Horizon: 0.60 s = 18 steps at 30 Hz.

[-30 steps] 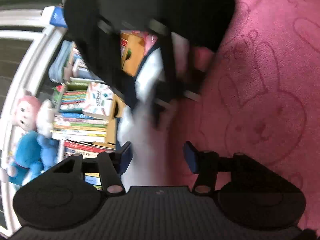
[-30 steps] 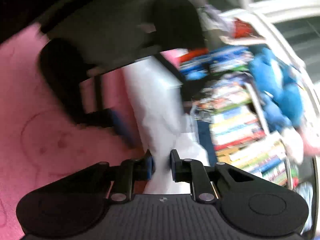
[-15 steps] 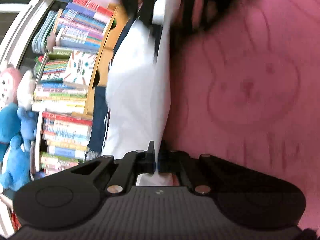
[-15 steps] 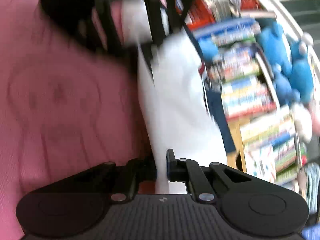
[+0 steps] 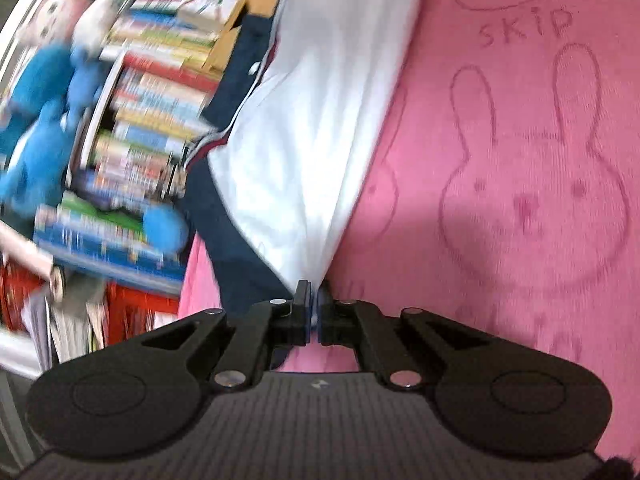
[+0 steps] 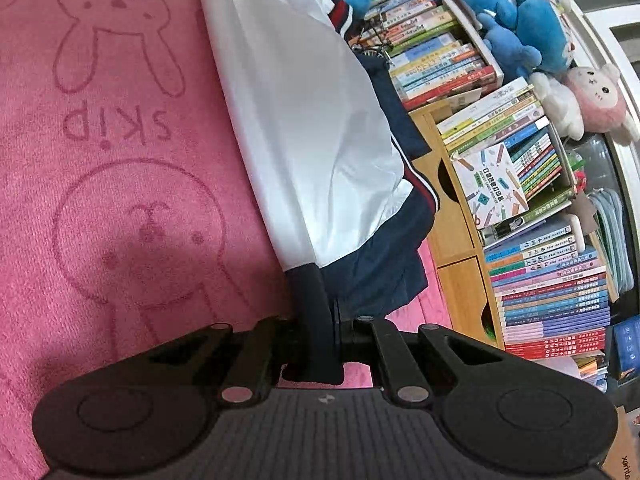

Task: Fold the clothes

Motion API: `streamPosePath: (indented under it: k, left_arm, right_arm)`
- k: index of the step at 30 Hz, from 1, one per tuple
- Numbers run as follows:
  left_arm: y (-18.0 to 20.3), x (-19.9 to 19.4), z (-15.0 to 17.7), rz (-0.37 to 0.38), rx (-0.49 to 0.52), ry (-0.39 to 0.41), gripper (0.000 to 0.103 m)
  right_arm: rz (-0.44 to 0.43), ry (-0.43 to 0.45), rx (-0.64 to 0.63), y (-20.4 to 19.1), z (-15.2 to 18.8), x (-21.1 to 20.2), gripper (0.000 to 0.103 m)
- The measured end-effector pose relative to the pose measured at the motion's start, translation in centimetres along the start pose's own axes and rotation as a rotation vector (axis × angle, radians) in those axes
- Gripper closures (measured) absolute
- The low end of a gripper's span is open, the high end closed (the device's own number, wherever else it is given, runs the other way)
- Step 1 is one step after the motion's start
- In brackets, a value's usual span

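A white jacket with navy panels and red-white trim (image 5: 312,120) hangs stretched above the pink rabbit-print blanket (image 5: 520,160). My left gripper (image 5: 314,308) is shut on a pinched white edge of it. In the right wrist view the same jacket (image 6: 304,128) runs up from my right gripper (image 6: 334,328), which is shut on its navy hem. The fabric is taut between the two grips, and neither gripper shows in the other's view.
Beyond the blanket's edge stand bookshelves (image 6: 532,200) packed with books, with blue and pink plush toys (image 6: 532,20) on top. A blue plush (image 5: 36,120) and stacked books (image 5: 152,92) fill the left of the left wrist view. The pink blanket (image 6: 100,200) spreads wide.
My left gripper went from open to shut on the jacket's white edge. Both grippers then drew apart, stretching the jacket; the other gripper has left each view.
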<state>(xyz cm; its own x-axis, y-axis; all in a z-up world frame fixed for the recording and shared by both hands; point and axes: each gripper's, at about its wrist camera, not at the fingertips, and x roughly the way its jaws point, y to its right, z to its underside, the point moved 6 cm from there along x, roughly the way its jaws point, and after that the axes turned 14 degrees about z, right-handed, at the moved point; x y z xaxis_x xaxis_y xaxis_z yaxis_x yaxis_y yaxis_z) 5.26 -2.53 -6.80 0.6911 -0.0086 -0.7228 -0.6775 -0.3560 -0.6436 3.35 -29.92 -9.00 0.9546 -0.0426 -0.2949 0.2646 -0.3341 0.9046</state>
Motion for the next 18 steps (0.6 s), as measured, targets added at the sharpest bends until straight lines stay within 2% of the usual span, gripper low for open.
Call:
streamPosePath:
  k: [4, 9, 12, 13, 14, 15, 16, 17, 18]
  left_arm:
    - [-1.0, 0.5, 4.0, -0.065, -0.075, -0.123, 0.103]
    - [-2.2, -1.4, 6.6, -0.086, -0.253, -0.129, 0.103]
    - [-2.8, -2.6, 8.1, -0.097, -0.362, -0.127, 0.087]
    - [-3.1, -3.0, 8.6, -0.100, -0.398, -0.126, 0.076]
    - [-3.4, -3.6, 8.1, -0.079, -0.448, -0.085, 0.068]
    - [-3.8, -4.2, 7.2, -0.050, -0.503, -0.031, 0.065]
    - [-4.3, -4.8, 6.3, -0.017, -0.562, 0.030, 0.057]
    - [-4.7, -5.5, 5.4, 0.017, -0.624, 0.093, 0.041]
    - [-5.2, -5.8, 4.7, 0.058, -0.687, 0.153, 0.033]
  right_arm:
    - [0.005, -0.012, 0.012, 0.0, 1.0, -0.7, 0.094]
    - [0.011, -0.025, 0.049, 0.1, 1.4, -1.0, 0.092]
    - [0.024, -0.036, 0.062, 0.0, 1.3, -1.0, 0.092]
    - [0.029, -0.039, 0.060, 0.0, 1.2, -1.0, 0.091]
    - [0.037, -0.044, 0.050, -0.1, 1.1, -1.1, 0.091]
    - [0.047, -0.048, 0.035, -0.2, 1.0, -1.2, 0.091]
    - [0.058, -0.052, 0.020, -0.3, 0.9, -1.3, 0.090]
    - [0.067, -0.054, 0.006, -0.4, 0.7, -1.5, 0.090]
    - [0.073, -0.055, -0.002, -0.5, 0.6, -1.7, 0.089]
